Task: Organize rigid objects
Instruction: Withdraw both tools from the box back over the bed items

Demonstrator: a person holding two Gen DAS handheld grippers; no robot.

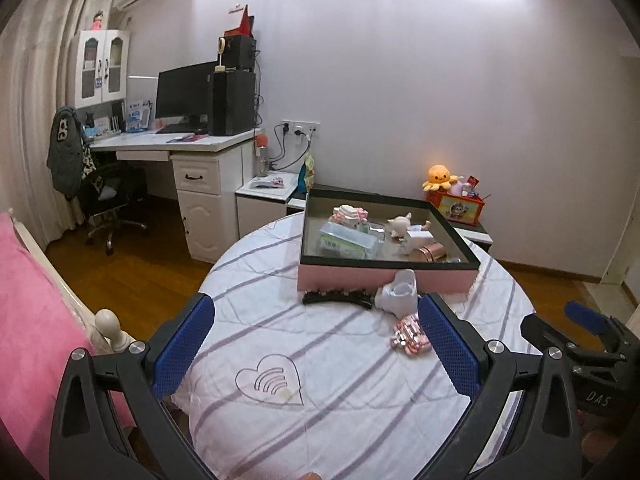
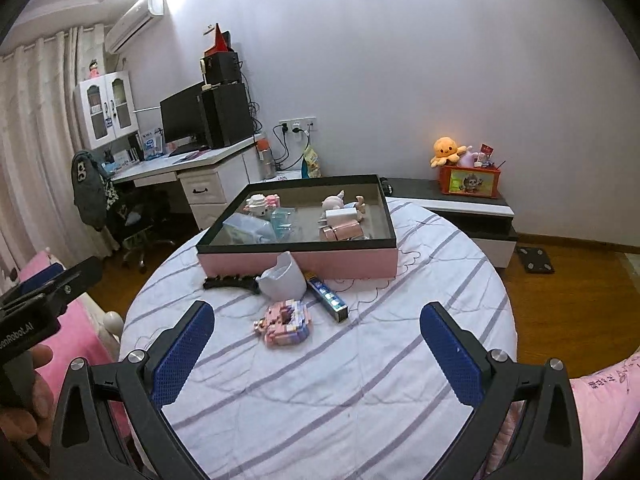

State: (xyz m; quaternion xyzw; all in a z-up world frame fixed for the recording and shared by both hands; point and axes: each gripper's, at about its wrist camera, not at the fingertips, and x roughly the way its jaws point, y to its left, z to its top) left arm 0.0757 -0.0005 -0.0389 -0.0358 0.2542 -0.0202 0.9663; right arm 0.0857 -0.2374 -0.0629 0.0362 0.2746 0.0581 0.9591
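Note:
A pink box point(image 1: 384, 278) point(image 2: 298, 262) with a dark rim stands at the far side of the round table and holds several small toys and packets. In front of it lie a black hair claw point(image 1: 338, 298) point(image 2: 232, 282), a pale lilac cup point(image 1: 398, 292) point(image 2: 282, 278), a pink block toy point(image 1: 410, 336) point(image 2: 284, 322) and a dark tube point(image 2: 328, 296). My left gripper point(image 1: 316, 344) is open and empty above the cloth, its right fingertip beside the pink toy. My right gripper point(image 2: 318, 348) is open and empty, just short of the pink toy.
The table wears a white cloth with lilac stripes point(image 1: 320, 380) point(image 2: 360, 380). A pink bed point(image 1: 28, 320) lies left, a low black-and-white cabinet point(image 2: 472, 212) with a toy box behind the table, and a desk with monitor point(image 1: 184, 96) at back left.

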